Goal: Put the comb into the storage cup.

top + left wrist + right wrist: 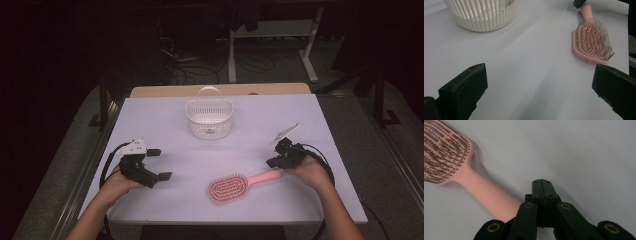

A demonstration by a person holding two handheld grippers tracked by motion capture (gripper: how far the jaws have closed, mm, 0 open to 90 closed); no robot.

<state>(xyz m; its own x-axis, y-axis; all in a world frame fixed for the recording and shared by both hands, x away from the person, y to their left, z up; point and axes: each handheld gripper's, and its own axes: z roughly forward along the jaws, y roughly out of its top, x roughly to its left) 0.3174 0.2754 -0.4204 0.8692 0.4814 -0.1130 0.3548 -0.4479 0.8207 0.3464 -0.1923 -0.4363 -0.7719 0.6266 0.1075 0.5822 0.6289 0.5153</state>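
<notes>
**Pink brush waits beside a shut gripper**

A pink plastic paddle hairbrush lies bristles up on the white table top, near the front edge and right of centre, its handle running up and right towards the right gripper. That gripper's jaws are pressed flat together with nothing between them; in the right gripper view the handle passes just beside them, and whether it touches them cannot be told. The left gripper rests well apart at the left, jaws spread wide and empty.

The brush looks light and rigid, its smooth handle probably a little slippery; the straight handle seems the safest place to grip, since the bristles would flex and shed a hold.

The end of the handle is hidden under the right gripper. The white slatted plastic basket stands farther back, its inside hard to make out.
</notes>
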